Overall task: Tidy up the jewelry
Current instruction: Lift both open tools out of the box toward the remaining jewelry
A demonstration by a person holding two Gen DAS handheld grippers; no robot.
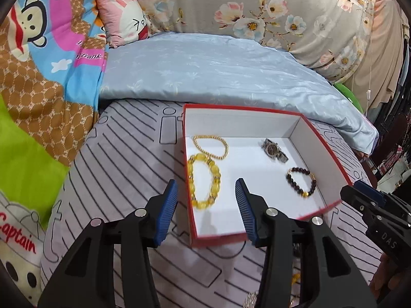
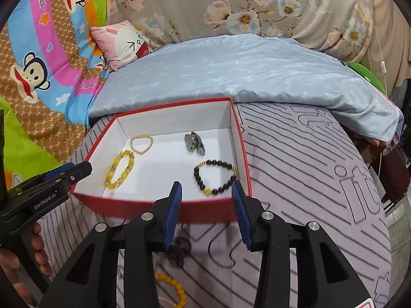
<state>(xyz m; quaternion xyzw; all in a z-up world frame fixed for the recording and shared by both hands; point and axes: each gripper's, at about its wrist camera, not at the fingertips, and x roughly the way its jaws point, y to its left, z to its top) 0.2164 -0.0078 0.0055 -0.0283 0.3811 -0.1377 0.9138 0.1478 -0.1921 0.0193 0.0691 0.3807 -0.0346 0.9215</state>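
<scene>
A red box with a white inside (image 1: 257, 200) (image 2: 167, 177) lies on the striped bed sheet. In it lie a yellow bead bracelet (image 1: 204, 179) (image 2: 120, 170), a thin gold bead bracelet (image 1: 211, 146) (image 2: 141, 144), a metal watch (image 1: 274, 150) (image 2: 195, 143) and a dark bead bracelet (image 1: 301, 181) (image 2: 215, 177). My left gripper (image 1: 206, 187) is open and empty over the box's near left wall. My right gripper (image 2: 206, 190) is open and empty over the box's near right corner. It also shows in the left wrist view (image 1: 364, 195).
Loose jewelry lies on the sheet in front of the box: a dark bracelet (image 2: 178, 252) and a yellow bead bracelet (image 2: 174, 288). A light blue folded quilt (image 1: 218, 74), a floral pillow (image 1: 269, 10) and a cartoon blanket (image 1: 38, 64) lie behind and left.
</scene>
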